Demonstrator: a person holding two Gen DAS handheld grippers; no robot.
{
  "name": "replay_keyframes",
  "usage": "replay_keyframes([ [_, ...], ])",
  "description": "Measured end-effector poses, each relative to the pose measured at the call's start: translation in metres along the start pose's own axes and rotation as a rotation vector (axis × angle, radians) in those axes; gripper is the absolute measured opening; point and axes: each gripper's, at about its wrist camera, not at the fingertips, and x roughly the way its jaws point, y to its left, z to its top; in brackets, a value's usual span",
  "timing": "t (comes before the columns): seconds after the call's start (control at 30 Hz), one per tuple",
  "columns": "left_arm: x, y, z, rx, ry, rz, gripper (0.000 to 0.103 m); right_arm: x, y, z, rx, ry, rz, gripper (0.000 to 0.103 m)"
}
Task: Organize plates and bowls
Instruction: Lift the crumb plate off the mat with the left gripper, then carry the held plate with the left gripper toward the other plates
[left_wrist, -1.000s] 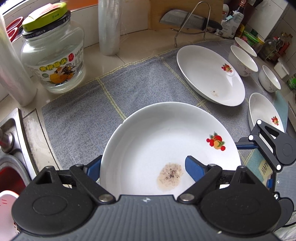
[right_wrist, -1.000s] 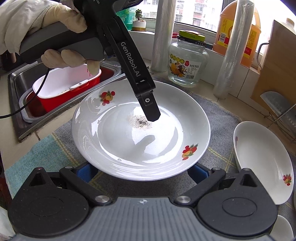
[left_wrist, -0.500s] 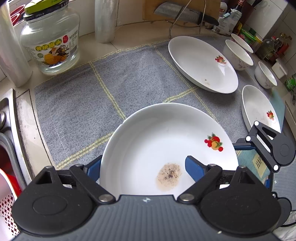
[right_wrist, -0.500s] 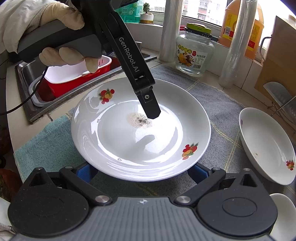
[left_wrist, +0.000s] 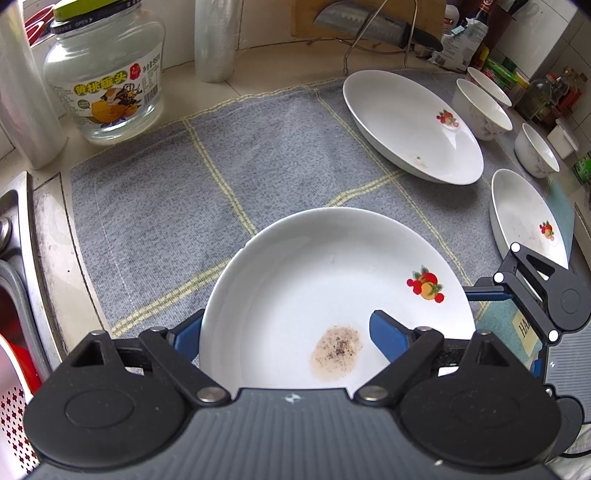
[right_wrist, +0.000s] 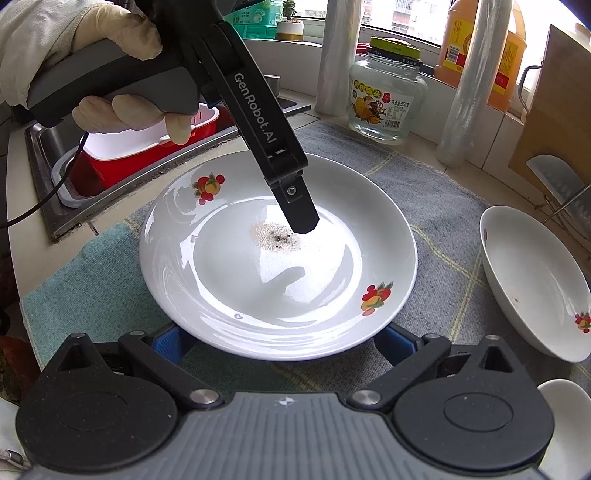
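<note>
A white plate (left_wrist: 332, 288) with fruit prints and a brown crumb stain is held above the grey cloth (left_wrist: 155, 206). My left gripper (left_wrist: 288, 332) is shut on its rim: one finger (right_wrist: 299, 210) lies inside the plate, the other is under it. The plate also shows in the right wrist view (right_wrist: 277, 258). My right gripper (right_wrist: 280, 341) is open, its blue fingers (right_wrist: 168, 341) wide apart under the plate's near rim. A second plate (left_wrist: 410, 125), a third plate (left_wrist: 528, 218) and three bowls (left_wrist: 484, 110) lie to the right.
A glass jar (left_wrist: 107, 81) and plastic-wrap rolls (left_wrist: 214, 37) stand at the back. A knife on a rack (left_wrist: 373, 26) is at the back right. A sink (right_wrist: 51, 173) holds a red and white basin (right_wrist: 122, 147).
The plate, held in my left gripper, has come down and forward over the cloth, toward the other plates. My right gripper stays under its rim.
</note>
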Motion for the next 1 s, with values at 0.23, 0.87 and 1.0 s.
replay_keyframes([
  [0.23, -0.006, -0.006, 0.001, 0.024, -0.037, 0.017, 0.091, -0.003, -0.001, 0.001, 0.005, -0.003, -0.011, 0.103],
  [0.87, 0.000, -0.001, -0.008, 0.011, -0.088, 0.056, 0.093, 0.003, -0.003, 0.003, -0.006, 0.010, -0.012, 0.103],
  [1.0, -0.013, 0.000, -0.017, -0.012, -0.135, 0.096, 0.094, -0.003, -0.007, 0.001, -0.008, 0.015, -0.015, 0.103],
])
